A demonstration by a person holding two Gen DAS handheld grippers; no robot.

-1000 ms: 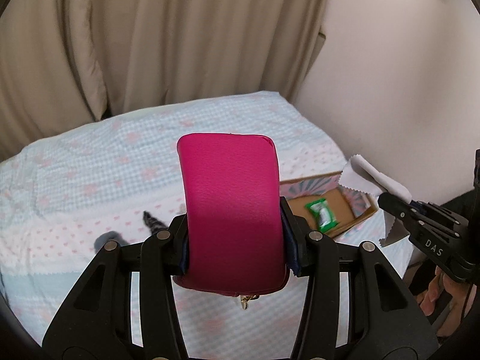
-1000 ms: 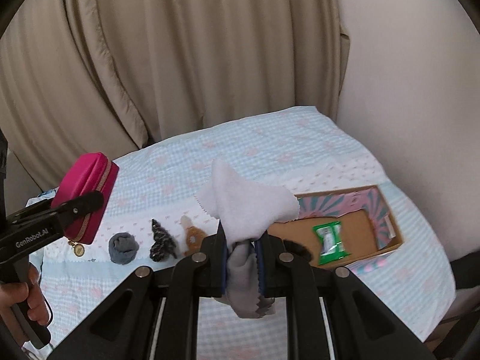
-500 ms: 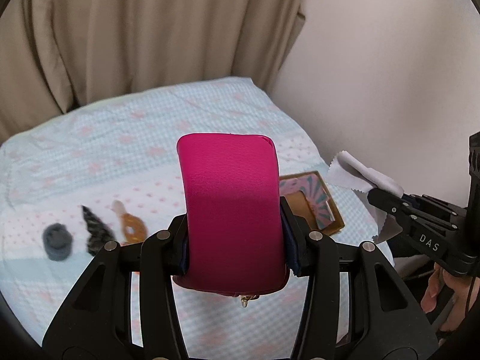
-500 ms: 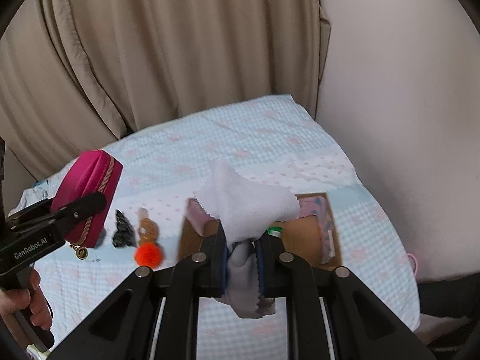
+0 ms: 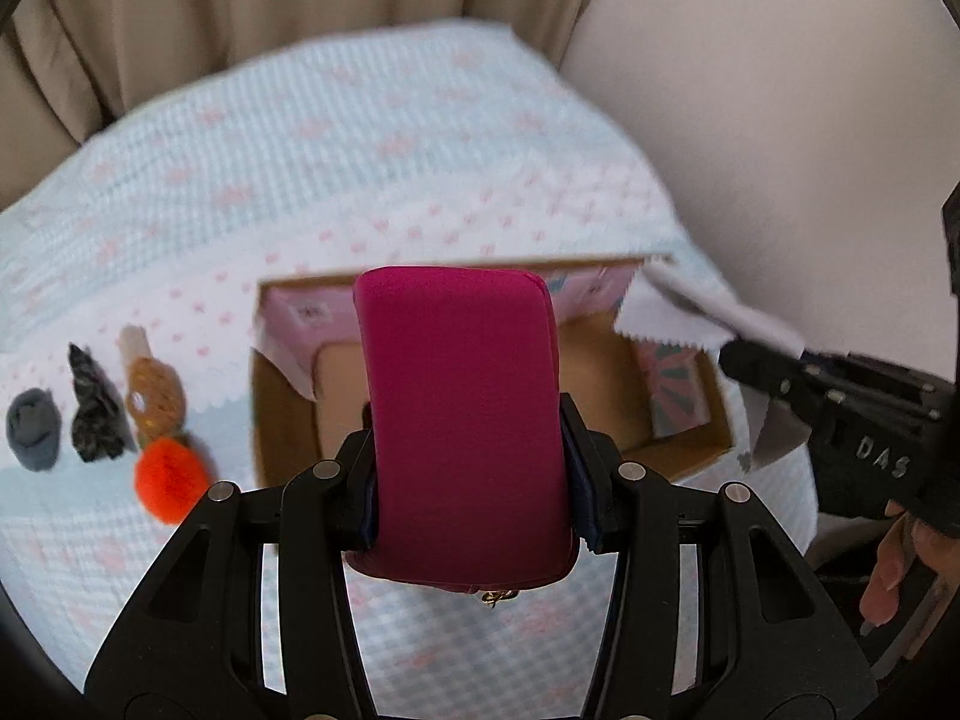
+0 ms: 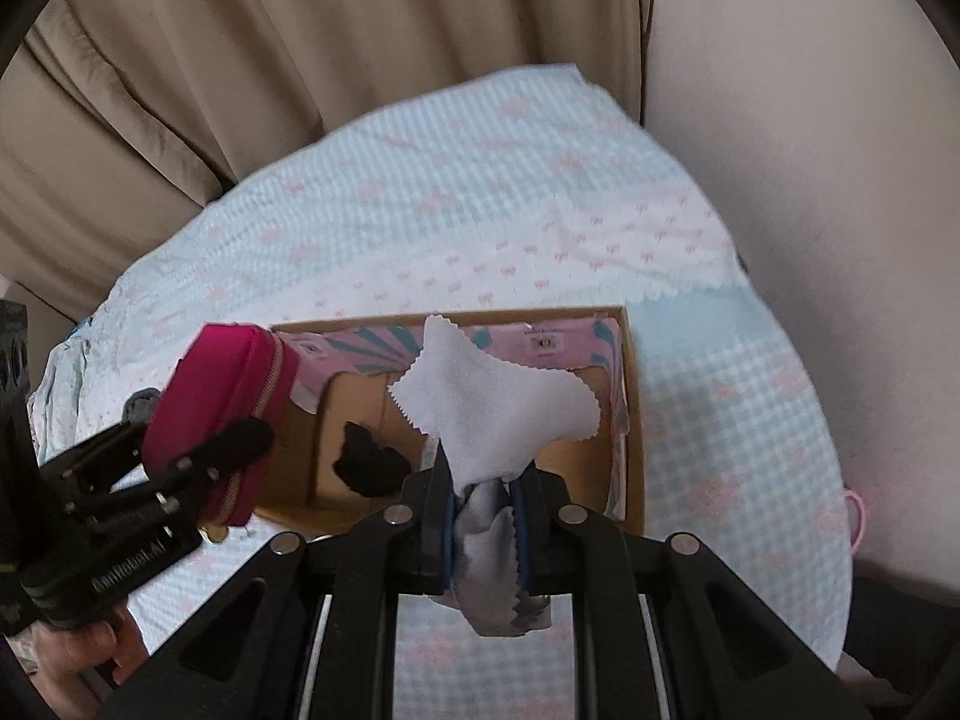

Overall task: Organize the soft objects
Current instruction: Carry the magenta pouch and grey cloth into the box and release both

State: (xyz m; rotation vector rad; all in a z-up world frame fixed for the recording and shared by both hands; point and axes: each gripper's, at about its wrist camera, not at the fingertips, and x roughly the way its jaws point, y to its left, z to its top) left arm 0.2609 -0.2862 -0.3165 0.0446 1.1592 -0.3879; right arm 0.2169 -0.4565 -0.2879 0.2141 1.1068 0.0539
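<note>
Legibly, "DAS" marks the right gripper (image 6: pixel 485 516), jaws clamped on a white cloth (image 6: pixel 498 402); left gripper (image 5: pixel 468 474) clamps a magenta pouch (image 5: pixel 462 414), both over the cardboard box (image 6: pixel 633 420), frame centre, on a checked bedspread (image 6: pixel 480 204); beige curtain (image 6: pixel 300 48) behind.

Left gripper (image 5: pixel 471 450), black, two-fingered, hand-held: pointed steeply downward, its blue-padded fingers (image 5: pixel 579 480) clamped on both sides of a magenta zipped fabric pouch (image 5: pixel 462 414), held upright between them. Bare hand (image 6: pixel 78 654) gripped the handle low at the left of the right-wrist view, partly cut off by the frame edge. Right gripper (image 6: pixel 486 519), same black make: likewise tilted steeply downward, jaws drawn tight on a pale grey pinked-edge cloth (image 6: pixel 498 414), which spilled out above and below the pads. Fingers of the right hand (image 5: pixel 894 564) curled round its handle.
</note>
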